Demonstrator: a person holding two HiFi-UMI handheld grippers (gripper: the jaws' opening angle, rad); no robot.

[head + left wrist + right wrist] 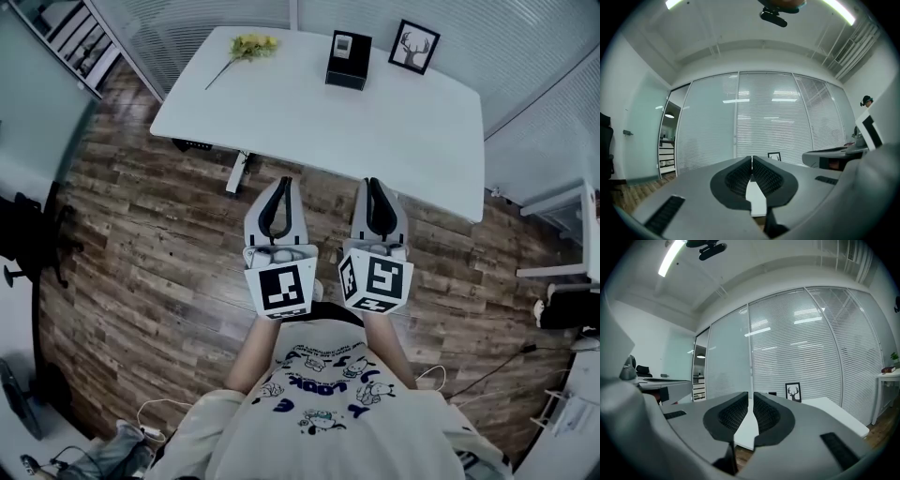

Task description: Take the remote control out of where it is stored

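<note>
A black box (348,60) with a light front panel stands on the white table (281,112) at the far side; no remote control can be made out. My left gripper (281,183) and right gripper (373,184) are held side by side over the wooden floor, short of the table's near edge, pointing at it. Both are shut with nothing between the jaws. In the left gripper view the left gripper (752,159) has its pads closed together. In the right gripper view the right gripper (753,394) is likewise closed, with the table (834,411) ahead.
A framed deer picture (414,46) and a yellow flower sprig (248,47) also sit on the table. Glass walls with blinds (801,348) stand behind it. A dark chair (28,234) is at the left, and white furniture (562,216) at the right. Cables lie on the floor near my feet.
</note>
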